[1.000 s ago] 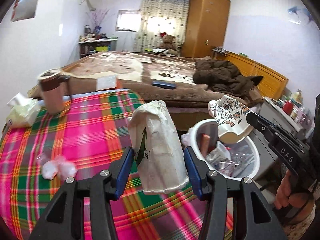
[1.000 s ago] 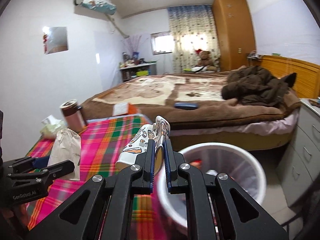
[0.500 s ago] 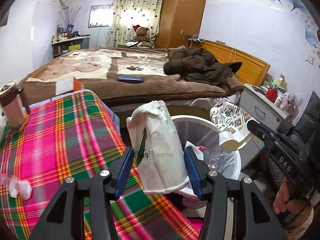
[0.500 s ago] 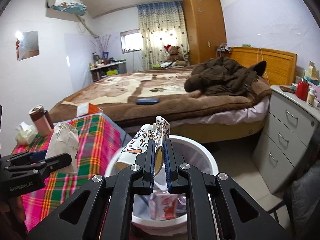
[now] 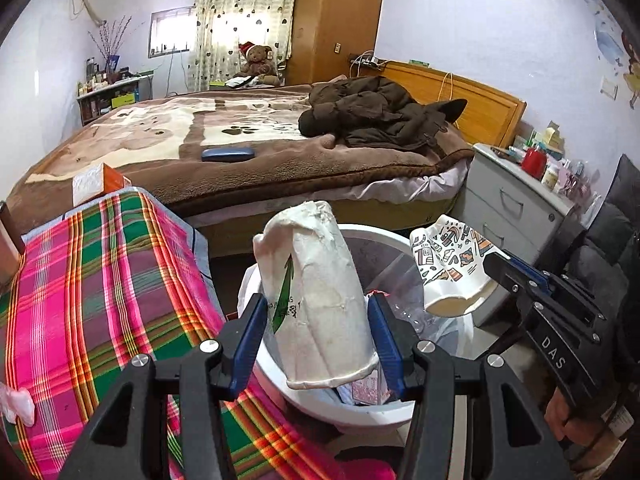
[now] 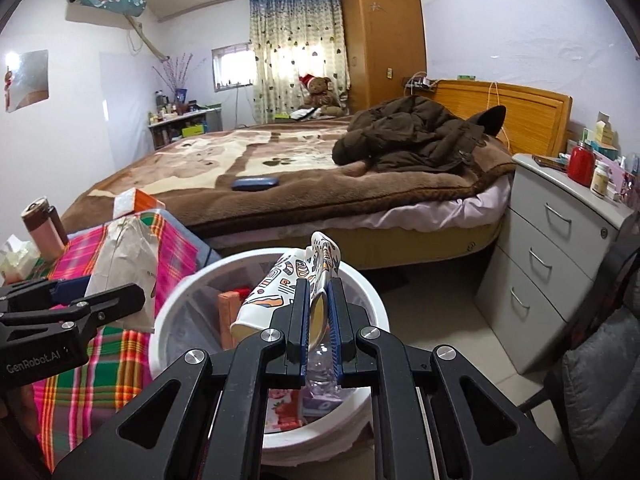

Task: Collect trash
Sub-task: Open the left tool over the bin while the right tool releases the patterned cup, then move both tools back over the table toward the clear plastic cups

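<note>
1. Blue-padded fingers of your left gripper (image 5: 318, 338) are clamped on a crumpled white paper cup (image 5: 316, 300); the cup stands mouth-down between the pads, with green print on its 9 o'clock side.
2. Your left gripper holds that cup over the near rim of the white trash bin (image 5: 332, 404). From the right wrist camera the same cup (image 6: 120, 264) hangs at the bin's 9 o'clock edge, over the border between bin and table.
3. Your right gripper (image 6: 319, 320) is pinched tight on the flattened wall of a patterned paper cup (image 6: 288, 284); jaws nearly touching, only the squashed cup wall between them.
4. The patterned cup sits directly above the bin opening (image 6: 176, 300). In the left wrist view it (image 5: 448, 268) hangs at 3 o'clock of the white cup, apart from it, above the bin's far side.
5. Bin contents visible: an orange-red carton (image 6: 232, 312), clear plastic wrap, printed packaging at the bottom. Exact items too cluttered to identify.
6. The plaid tablecloth (image 5: 100, 280) lies at 9 o'clock of the bin, touching it. A pink crumpled scrap (image 5: 16, 402) remains on the cloth at its near 9 o'clock edge.
7. At 10 o'clock on the table: a brown tumbler (image 6: 42, 228) and a tissue pack (image 6: 16, 258) just beside it.
8. Beyond the bin at 12 o'clock: the bed (image 6: 280, 184), with a blue case (image 6: 255, 183) and a brown jacket (image 6: 416, 136) on it. A grey drawer unit (image 6: 560, 248) stands at 3 o'clock.
</note>
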`<state>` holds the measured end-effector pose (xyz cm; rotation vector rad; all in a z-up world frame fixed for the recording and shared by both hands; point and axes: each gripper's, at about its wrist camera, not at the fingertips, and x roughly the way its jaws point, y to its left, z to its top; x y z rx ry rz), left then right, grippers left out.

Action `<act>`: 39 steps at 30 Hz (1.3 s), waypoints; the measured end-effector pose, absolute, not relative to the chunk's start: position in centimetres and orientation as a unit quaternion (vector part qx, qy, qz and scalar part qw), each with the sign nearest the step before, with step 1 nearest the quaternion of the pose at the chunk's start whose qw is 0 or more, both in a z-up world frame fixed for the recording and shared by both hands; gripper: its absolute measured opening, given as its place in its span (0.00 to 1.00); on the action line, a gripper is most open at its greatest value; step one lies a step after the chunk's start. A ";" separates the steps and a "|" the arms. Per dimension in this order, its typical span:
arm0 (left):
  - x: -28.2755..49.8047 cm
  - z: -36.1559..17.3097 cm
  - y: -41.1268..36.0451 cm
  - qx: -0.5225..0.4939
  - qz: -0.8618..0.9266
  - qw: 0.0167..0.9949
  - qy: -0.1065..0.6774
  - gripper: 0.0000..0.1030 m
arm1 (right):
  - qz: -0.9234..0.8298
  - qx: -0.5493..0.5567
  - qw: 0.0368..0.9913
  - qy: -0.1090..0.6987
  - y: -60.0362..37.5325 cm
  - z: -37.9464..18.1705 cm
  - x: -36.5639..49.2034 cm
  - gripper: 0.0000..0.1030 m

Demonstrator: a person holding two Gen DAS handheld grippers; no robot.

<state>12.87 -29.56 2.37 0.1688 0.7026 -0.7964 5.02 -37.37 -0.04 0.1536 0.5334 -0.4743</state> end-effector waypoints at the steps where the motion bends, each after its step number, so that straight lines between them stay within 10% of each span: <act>1: 12.9 2.3 -29.8 0.085 -0.379 0.859 0.333 0.54 | -0.232 0.076 0.934 0.263 -37.5 -0.1 5.1 0.09; 13: 13.1 1.5 -30.2 0.080 -0.373 0.856 0.349 0.74 | -0.240 0.076 0.921 0.297 -38.2 -1.2 5.7 0.14; 18: 12.9 1.9 -29.3 0.078 -0.362 0.863 0.343 0.76 | -0.231 0.077 0.924 0.295 -37.8 -1.0 5.5 0.45; 39: 12.2 3.5 -22.0 0.036 -0.318 0.891 0.321 0.76 | -0.190 0.082 0.940 0.271 -33.9 0.2 5.3 0.45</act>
